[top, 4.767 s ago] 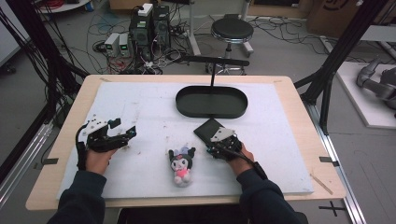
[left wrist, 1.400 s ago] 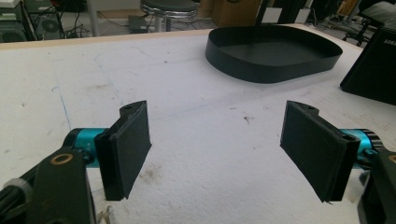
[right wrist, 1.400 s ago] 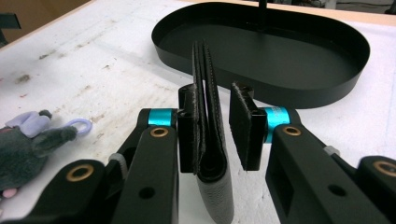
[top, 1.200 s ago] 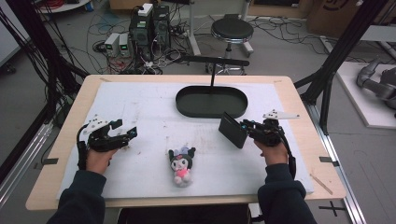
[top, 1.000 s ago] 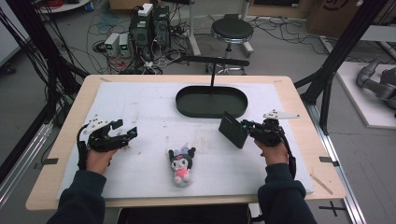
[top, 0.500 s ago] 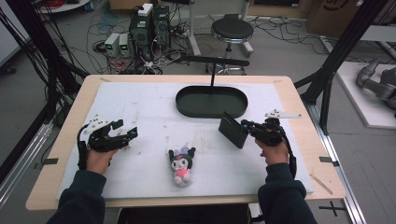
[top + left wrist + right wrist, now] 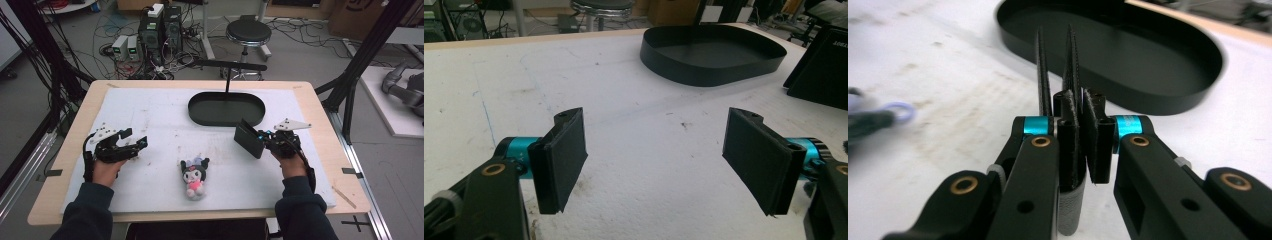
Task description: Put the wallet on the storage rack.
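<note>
- A flat black wallet-like object [image 7: 249, 138] is clamped edge-on between the closed jaws of the right gripper [image 7: 267, 140], raised above the white mat [image 7: 150, 115]
- It is held just in front of the black oval tray [image 7: 226, 108], near its right end
- The left gripper [image 7: 137, 145] is rested on the mat, jaws wide apart with nothing between them
- A plush doll [image 7: 193, 176] is seen lying between both hands
</note>
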Demonstrator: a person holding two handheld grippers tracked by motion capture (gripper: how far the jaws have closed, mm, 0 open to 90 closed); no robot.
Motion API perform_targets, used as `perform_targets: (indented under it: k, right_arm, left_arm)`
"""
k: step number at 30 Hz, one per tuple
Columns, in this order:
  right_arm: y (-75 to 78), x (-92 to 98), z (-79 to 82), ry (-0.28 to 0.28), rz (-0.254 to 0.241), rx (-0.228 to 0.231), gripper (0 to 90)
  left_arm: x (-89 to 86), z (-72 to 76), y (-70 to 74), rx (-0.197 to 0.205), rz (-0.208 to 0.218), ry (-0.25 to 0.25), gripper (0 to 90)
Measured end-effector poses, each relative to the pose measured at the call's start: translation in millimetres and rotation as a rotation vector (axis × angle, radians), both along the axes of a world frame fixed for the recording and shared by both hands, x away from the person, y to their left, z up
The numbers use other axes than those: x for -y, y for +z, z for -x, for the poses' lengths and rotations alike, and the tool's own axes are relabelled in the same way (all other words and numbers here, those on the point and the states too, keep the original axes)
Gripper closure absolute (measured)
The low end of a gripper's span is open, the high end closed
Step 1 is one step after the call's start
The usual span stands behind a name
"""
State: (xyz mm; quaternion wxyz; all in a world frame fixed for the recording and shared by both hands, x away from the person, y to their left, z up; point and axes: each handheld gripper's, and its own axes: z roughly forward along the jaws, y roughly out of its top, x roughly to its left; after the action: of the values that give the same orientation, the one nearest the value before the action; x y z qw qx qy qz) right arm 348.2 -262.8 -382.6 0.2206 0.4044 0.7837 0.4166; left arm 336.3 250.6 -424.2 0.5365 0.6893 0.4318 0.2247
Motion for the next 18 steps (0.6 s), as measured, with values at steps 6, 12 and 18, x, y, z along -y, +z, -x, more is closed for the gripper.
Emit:
perform_targets:
  k: [6,12,18]
  right_arm:
    - [2.3,5.2,1.5,-0.094,0.016,-0.013,86.1]
    - [1.2,8.2,1.3,-0.145,0.020,-0.005,78.2]
    - [3.2,14.7,2.1,-0.131,-0.059,0.021,55.4]
  left_arm:
    - [-0.5,0.0,-0.1,-0.003,0.000,0.001,25.1]
    - [-0.5,0.1,0.0,-0.003,0.000,0.002,25.2]
    - [-0.4,0.1,0.0,-0.004,-0.001,0.001,25.2]
